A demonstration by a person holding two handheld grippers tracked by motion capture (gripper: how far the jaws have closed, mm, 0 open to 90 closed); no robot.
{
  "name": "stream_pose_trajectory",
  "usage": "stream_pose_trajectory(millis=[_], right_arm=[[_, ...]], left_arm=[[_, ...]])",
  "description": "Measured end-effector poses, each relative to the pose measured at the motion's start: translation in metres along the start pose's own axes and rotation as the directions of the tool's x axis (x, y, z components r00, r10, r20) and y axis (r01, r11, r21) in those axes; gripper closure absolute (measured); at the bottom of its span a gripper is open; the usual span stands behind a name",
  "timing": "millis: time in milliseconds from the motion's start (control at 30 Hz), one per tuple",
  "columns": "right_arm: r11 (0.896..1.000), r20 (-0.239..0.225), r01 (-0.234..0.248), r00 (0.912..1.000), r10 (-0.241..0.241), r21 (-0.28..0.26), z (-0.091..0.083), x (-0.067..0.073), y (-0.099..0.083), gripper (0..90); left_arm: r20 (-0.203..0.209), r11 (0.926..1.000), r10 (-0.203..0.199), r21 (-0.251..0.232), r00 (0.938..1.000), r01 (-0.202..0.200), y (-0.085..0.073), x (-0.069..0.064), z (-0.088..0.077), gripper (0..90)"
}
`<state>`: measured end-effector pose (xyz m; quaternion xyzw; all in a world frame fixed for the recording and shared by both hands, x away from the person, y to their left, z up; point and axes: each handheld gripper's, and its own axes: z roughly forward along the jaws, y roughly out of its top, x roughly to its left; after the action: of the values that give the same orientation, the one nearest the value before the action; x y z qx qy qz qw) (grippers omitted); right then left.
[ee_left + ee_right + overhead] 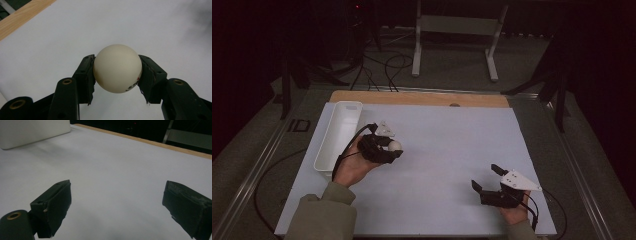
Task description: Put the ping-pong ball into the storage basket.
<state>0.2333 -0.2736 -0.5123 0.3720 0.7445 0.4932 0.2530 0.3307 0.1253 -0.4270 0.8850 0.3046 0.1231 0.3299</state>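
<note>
A small, smooth, off-white ball (117, 68) with a bit of dark and red print low on one side is clamped between the two black pads of the left gripper (117, 75); each pad is pressed flat against an opposite side of the ball, and roughly the middle band of the ball is covered by them. In the high view the same ball (394, 146) is seen at the tip of the left gripper (393, 150), over the left half of the white table sheet (447, 165) and just beside the long white rectangular plastic tray (343, 111), which is laid along the sheet's left edge. Whether the ball is touching the sheet or is held just above it cannot be told. The left hand (352, 167) is wrapped around the gripper body, with an olive sleeve (324, 215) entering from the bottom. The right gripper (487, 179) is kept well apart, near the sheet's lower right corner, jaws spread wide with nothing between them; only bare sheet is seen between its pads (58, 202) in the right gripper view. A strip of light wooden table edge (419, 98) is exposed beyond the far side of the sheet.
</note>
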Motion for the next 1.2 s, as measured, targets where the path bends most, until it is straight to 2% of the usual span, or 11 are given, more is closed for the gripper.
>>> stream_pose_trajectory(millis=[1200], right_arm=[[1.0,-0.004,-0.003,1.0,0.003,0.001,0.0003,0.0005,-0.0001,8.3]], left_arm=[[-0.021,0.9998,-0.016,-0.012,0.9997,0.016,-0.0013,0.0076,-0.0096,51.3]])
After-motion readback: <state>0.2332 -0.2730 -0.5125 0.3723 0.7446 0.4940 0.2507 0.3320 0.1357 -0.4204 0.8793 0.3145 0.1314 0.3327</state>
